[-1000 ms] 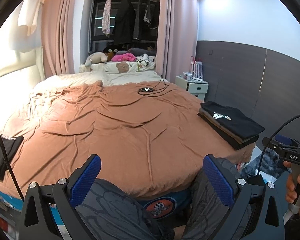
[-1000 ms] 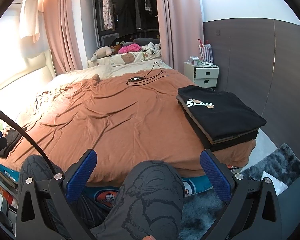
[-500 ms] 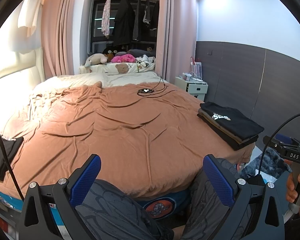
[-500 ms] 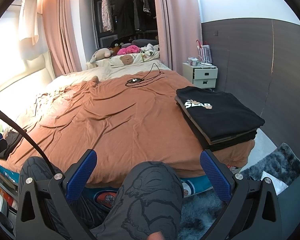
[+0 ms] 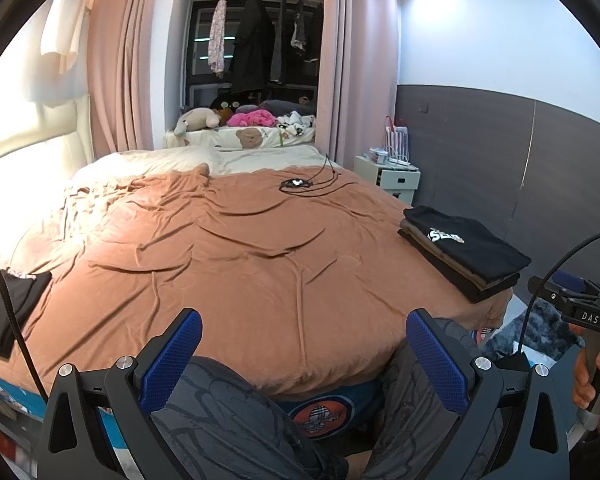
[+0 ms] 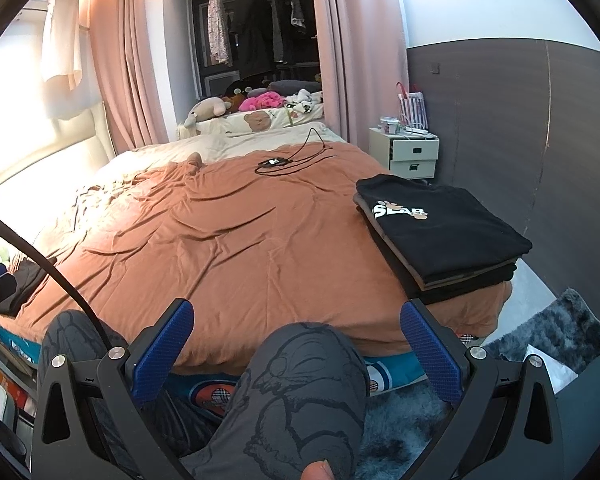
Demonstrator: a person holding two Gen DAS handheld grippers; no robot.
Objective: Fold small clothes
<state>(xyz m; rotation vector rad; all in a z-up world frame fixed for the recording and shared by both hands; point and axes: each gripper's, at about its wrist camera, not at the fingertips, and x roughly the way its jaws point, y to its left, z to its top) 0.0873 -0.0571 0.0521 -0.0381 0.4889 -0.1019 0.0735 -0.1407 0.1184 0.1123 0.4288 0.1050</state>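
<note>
Both your grippers, left gripper (image 5: 304,360) and right gripper (image 6: 296,352), hang spread and empty over your knees. A folded stack (image 6: 440,232) sits at the bed's (image 5: 260,264) right edge; one dark garment (image 5: 8,312) waits far left, seemingly the last.

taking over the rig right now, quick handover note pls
Left gripper: open, empty, held low over the person's knees at the foot of the bed.
Right gripper: open, empty, same height.
Folded stack: black shirt on top, near the right edge of the brown bedspread. Looks finished.
Dark garment: lies at the left edge of the bed, untouched; cannot tell if it is folded.
Left to do: probably fetch that dark garment, spread it on the bedspread and fold it.
</note>
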